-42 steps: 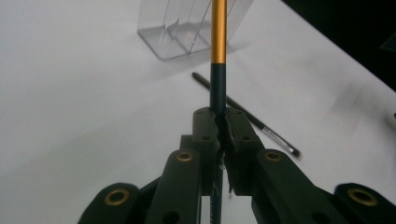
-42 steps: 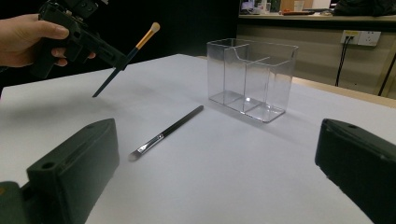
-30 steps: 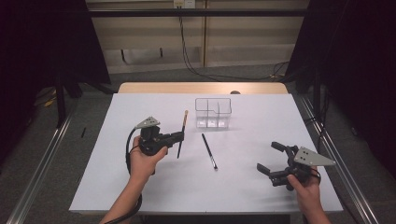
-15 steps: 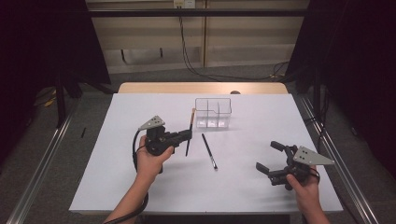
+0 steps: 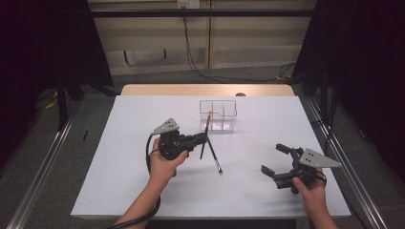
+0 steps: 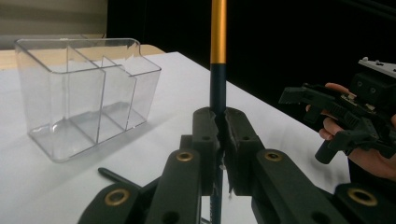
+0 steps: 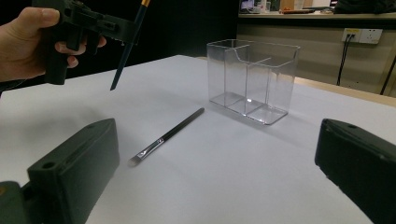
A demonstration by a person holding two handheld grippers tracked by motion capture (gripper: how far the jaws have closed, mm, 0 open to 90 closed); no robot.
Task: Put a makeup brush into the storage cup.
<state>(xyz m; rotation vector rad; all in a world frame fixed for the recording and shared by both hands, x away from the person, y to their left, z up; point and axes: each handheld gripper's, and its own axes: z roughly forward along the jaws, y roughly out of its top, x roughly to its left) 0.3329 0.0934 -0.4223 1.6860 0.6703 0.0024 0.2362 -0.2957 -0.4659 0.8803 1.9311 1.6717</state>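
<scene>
Left gripper point(image 5: 203, 138) fingers clamped on the dark, gold-banded brush point(image 6: 217, 70), clear compartmented plastic organizer point(image 6: 86, 93) just beyond. Right gripper point(image 5: 276, 159) fingers stood apart. Risk: brush pivoting, snagging the rim.

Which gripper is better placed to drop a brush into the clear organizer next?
Left. The left gripper is shut on the gold-banded brush, lifted beside the clear organizer. The right gripper is open, farther back, holding nothing; the black brush lies on the table.
</scene>
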